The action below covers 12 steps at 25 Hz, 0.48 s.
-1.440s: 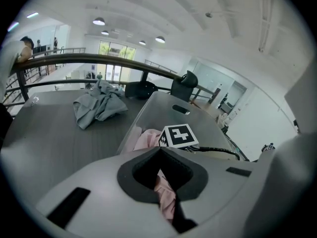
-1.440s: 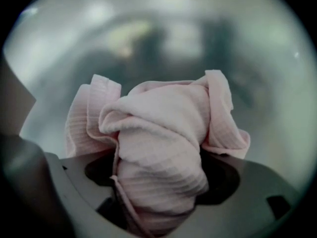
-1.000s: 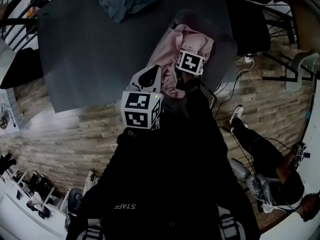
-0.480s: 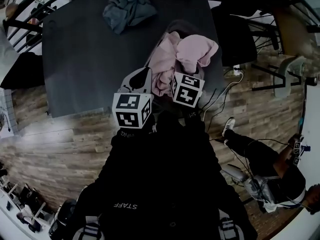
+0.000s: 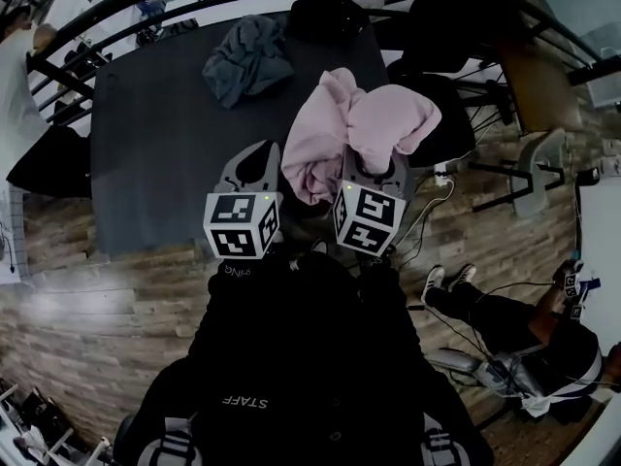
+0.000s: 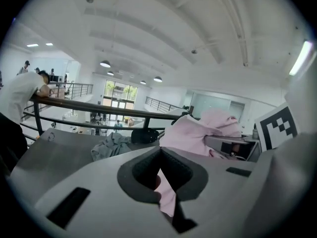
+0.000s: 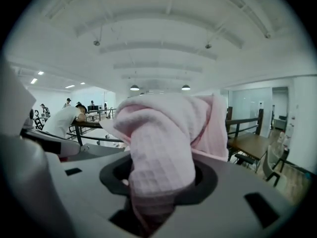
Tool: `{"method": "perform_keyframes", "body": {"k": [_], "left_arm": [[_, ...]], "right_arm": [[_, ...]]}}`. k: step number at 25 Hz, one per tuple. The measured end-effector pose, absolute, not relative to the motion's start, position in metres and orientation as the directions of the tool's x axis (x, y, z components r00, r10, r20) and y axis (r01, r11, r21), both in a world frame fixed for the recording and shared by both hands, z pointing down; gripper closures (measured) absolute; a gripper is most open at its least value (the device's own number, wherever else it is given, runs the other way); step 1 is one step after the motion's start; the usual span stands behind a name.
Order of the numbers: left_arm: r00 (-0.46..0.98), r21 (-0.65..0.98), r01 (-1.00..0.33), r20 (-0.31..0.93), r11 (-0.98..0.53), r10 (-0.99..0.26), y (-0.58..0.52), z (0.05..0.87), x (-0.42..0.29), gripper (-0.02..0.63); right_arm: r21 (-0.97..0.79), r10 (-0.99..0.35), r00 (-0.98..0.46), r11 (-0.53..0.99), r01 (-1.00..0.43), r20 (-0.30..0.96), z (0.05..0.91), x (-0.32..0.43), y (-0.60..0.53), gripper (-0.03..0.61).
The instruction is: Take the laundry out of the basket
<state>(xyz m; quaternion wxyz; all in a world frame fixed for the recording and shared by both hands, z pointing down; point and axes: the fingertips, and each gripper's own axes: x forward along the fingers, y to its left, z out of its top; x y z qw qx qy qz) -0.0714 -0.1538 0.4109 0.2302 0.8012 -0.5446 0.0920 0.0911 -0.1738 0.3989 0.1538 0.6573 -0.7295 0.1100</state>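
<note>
Claws hoisting pink garment (image 5: pixel 388 119) out
Right claw (image 7: pixel 158 182) clamps a thick fold of the pink garment; left claw (image 6: pixel 161 152) pinches its thin edge. Cloth bunches just beyond both, over the table (image 5: pixel 155 153) edge; a grey garment (image 5: pixel 247 61) already lies farther beyond the left claw. A second ago the pink cloth sat lower; setting it down remains.
</note>
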Motion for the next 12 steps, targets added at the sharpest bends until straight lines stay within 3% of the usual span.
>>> {"method": "perform_keyframes", "body": {"k": [12], "left_arm": [[0.394,0.202,-0.912,0.191,-0.357,-0.899,-0.167,0.324,-0.058,0.614]], "right_arm": [[0.067,-0.988,-0.066,0.076,-0.995,0.136,0.301,0.109,-0.164,0.377]]}}
